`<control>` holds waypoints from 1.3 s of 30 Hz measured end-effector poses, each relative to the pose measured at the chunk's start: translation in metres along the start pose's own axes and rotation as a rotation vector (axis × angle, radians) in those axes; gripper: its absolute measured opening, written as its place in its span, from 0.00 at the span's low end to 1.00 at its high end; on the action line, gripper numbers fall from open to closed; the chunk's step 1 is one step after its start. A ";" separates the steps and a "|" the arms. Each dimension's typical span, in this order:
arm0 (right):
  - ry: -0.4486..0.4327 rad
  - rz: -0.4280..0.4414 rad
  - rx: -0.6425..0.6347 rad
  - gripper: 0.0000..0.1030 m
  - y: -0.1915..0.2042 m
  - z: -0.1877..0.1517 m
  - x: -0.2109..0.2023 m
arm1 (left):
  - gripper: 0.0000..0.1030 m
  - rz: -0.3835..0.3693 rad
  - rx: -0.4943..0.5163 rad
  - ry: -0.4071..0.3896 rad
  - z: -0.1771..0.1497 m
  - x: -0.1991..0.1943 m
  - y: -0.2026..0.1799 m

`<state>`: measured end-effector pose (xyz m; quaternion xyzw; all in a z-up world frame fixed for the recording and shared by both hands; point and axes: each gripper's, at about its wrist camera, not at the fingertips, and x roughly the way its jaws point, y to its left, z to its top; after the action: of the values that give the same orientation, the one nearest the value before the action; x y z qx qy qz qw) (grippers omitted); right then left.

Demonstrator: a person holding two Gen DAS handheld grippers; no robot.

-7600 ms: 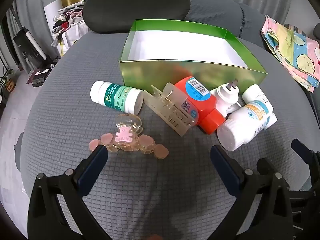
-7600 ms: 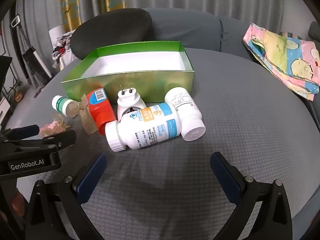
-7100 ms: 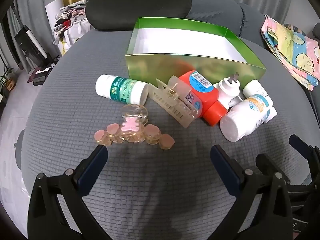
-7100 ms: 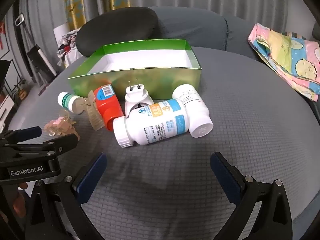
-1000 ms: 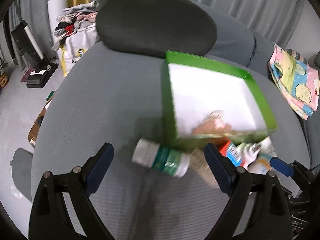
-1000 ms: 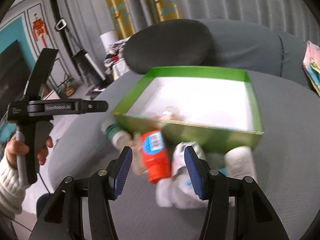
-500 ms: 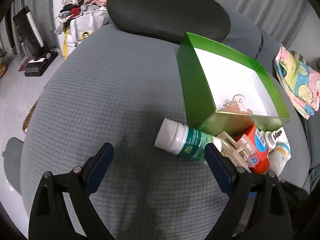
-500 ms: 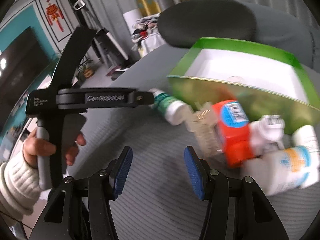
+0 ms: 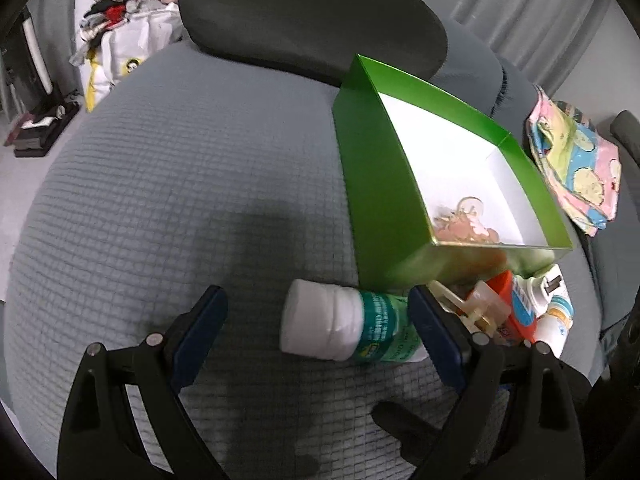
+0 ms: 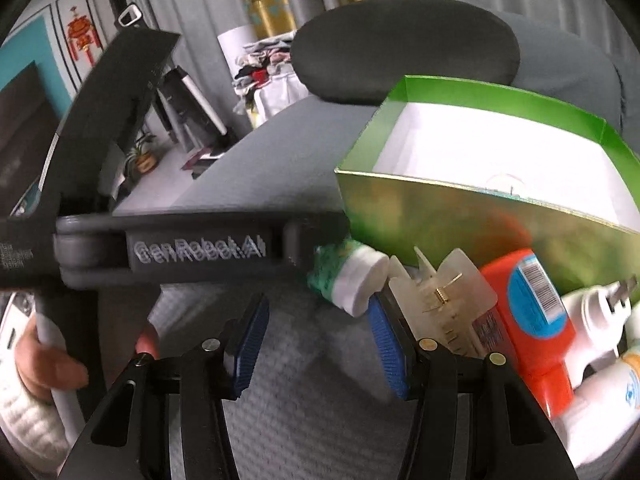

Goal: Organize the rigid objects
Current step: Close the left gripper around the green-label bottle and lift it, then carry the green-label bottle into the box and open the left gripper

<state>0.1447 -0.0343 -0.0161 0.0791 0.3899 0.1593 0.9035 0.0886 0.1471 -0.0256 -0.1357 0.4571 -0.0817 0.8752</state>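
Note:
A white bottle with a green label (image 9: 352, 330) lies on the grey cushion in front of the green box (image 9: 376, 200). My left gripper (image 9: 316, 312) is open, its jaws on either side of the bottle, not touching it. The pink hair clip (image 9: 464, 224) lies inside the box. A beige claw clip (image 9: 476, 312), an orange bottle (image 9: 516, 308) and a white plug (image 9: 548, 280) lie to the right. In the right wrist view my right gripper (image 10: 316, 328) is open and empty, just left of the green-label bottle (image 10: 352, 276) and the beige claw clip (image 10: 444, 296); the left gripper's body (image 10: 192, 248) crosses in front.
A dark round cushion (image 9: 312, 20) lies behind the box. A colourful cloth (image 9: 580, 160) lies at the far right. Clothes and bags (image 9: 120, 32) are piled off the left edge of the grey seat (image 9: 160, 200). A large white bottle (image 10: 608, 408) lies at the right.
My left gripper has moved closer and down, so the green-label bottle now lies between its jaws. My right gripper has moved left and nearer to the same bottle.

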 end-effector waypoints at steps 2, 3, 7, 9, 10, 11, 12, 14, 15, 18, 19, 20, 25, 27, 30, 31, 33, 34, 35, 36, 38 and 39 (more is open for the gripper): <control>-0.015 -0.010 -0.004 0.53 0.001 0.003 0.000 | 0.88 -0.004 0.005 -0.004 0.000 0.000 -0.001; -0.017 -0.010 -0.003 0.53 0.001 0.004 0.001 | 0.86 -0.009 0.004 -0.003 0.000 0.001 0.000; -0.016 -0.017 -0.012 0.41 0.002 0.006 0.004 | 0.82 -0.020 -0.033 0.000 -0.006 -0.001 0.002; -0.004 -0.010 -0.019 0.37 0.002 0.003 0.004 | 0.78 -0.030 -0.044 0.000 -0.012 -0.003 0.002; 0.005 -0.009 -0.022 0.37 0.003 0.002 0.007 | 0.77 -0.032 -0.043 -0.007 -0.015 -0.005 0.002; 0.008 -0.004 -0.025 0.37 0.004 0.000 0.008 | 0.77 -0.034 -0.042 -0.012 -0.016 -0.006 0.002; 0.012 0.006 -0.018 0.37 0.004 -0.001 0.009 | 0.77 -0.043 -0.049 -0.013 -0.018 -0.006 0.004; 0.018 0.031 0.013 0.37 0.000 -0.001 0.010 | 0.76 -0.046 -0.048 -0.016 -0.020 -0.008 0.003; 0.016 0.037 0.022 0.37 -0.001 -0.001 0.009 | 0.76 -0.042 -0.042 -0.019 -0.021 -0.009 0.002; 0.009 0.037 0.027 0.35 -0.002 -0.002 0.008 | 0.76 -0.023 -0.024 -0.028 -0.023 -0.013 -0.003; 0.005 0.043 0.033 0.35 -0.002 -0.002 0.006 | 0.76 -0.020 -0.020 -0.032 -0.024 -0.014 -0.004; 0.001 0.050 0.038 0.35 -0.003 -0.003 0.005 | 0.76 -0.015 -0.019 -0.036 -0.025 -0.015 -0.004; -0.015 0.062 0.028 0.34 0.004 -0.008 -0.003 | 0.76 0.009 -0.022 -0.056 -0.030 -0.025 -0.006; -0.023 0.071 0.029 0.34 0.006 -0.008 -0.008 | 0.76 0.020 -0.017 -0.068 -0.032 -0.032 -0.007; -0.048 0.079 0.021 0.34 0.010 -0.008 -0.020 | 0.76 0.025 -0.008 -0.094 -0.033 -0.045 -0.012; -0.058 0.081 0.017 0.34 0.012 -0.007 -0.024 | 0.77 0.028 -0.001 -0.105 -0.032 -0.050 -0.015; -0.081 0.087 0.012 0.34 0.013 -0.006 -0.035 | 0.77 0.040 0.021 -0.128 -0.032 -0.060 -0.024; -0.093 0.089 0.010 0.34 0.014 -0.006 -0.041 | 0.77 0.045 0.032 -0.139 -0.031 -0.065 -0.027; -0.109 0.092 0.008 0.34 0.013 -0.005 -0.049 | 0.77 0.049 0.044 -0.151 -0.030 -0.069 -0.031; -0.119 0.090 0.006 0.34 0.013 -0.006 -0.054 | 0.77 0.050 0.053 -0.161 -0.028 -0.073 -0.036; -0.150 0.086 0.002 0.34 0.011 -0.003 -0.069 | 0.77 0.052 0.073 -0.181 -0.025 -0.080 -0.045; -0.158 0.086 0.004 0.34 0.010 -0.003 -0.073 | 0.77 0.057 0.087 -0.193 -0.023 -0.084 -0.051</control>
<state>0.0934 -0.0502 0.0345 0.1099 0.3139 0.1906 0.9236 0.0210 0.1173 0.0427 -0.0917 0.3703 -0.0630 0.9222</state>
